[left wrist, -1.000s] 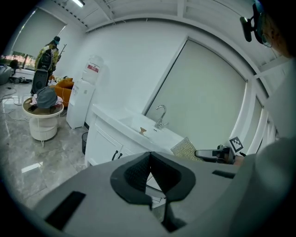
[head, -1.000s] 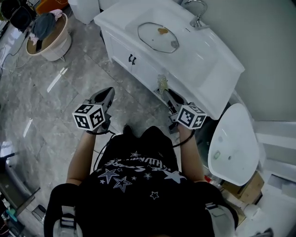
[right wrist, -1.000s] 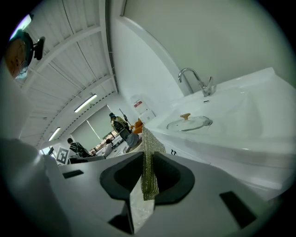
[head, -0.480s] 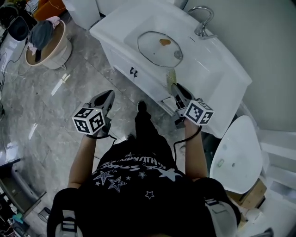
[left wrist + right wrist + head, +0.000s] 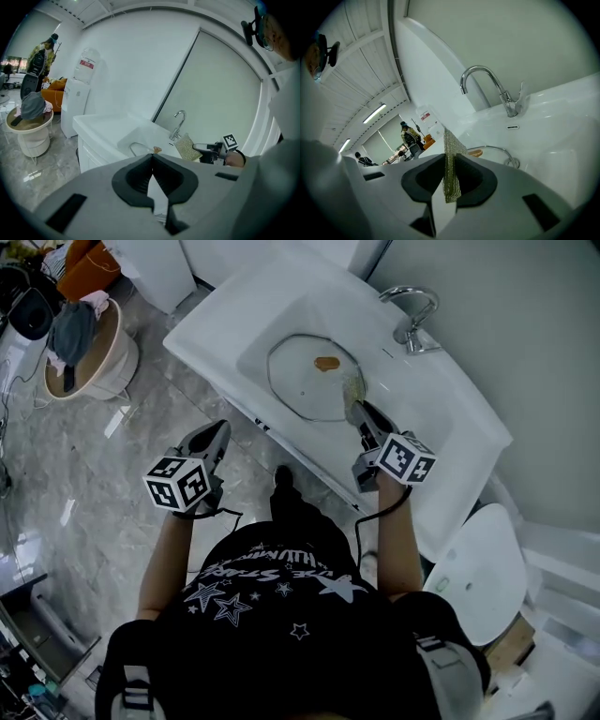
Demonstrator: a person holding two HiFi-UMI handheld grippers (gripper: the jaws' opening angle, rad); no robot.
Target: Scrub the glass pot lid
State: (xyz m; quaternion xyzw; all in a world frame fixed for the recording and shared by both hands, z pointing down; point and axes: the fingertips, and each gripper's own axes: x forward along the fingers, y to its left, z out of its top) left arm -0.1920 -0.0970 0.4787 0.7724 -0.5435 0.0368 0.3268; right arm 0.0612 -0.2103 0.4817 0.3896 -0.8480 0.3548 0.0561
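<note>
While the head view showed the round glass pot lid (image 5: 300,385) lying flat in the white sink basin (image 5: 225,306), brown knob (image 5: 326,363) up, only the right gripper view made plain that the right tongs (image 5: 449,174) were clamped on a thin greenish mesh scouring pad (image 5: 451,154). The pad stood over the lid's near edge, perhaps just clear of the glass. There the tongs' grey body cut off most of the lid. The left tongs (image 5: 153,164) were closed on nothing, over the grey floor (image 5: 94,474).
</note>
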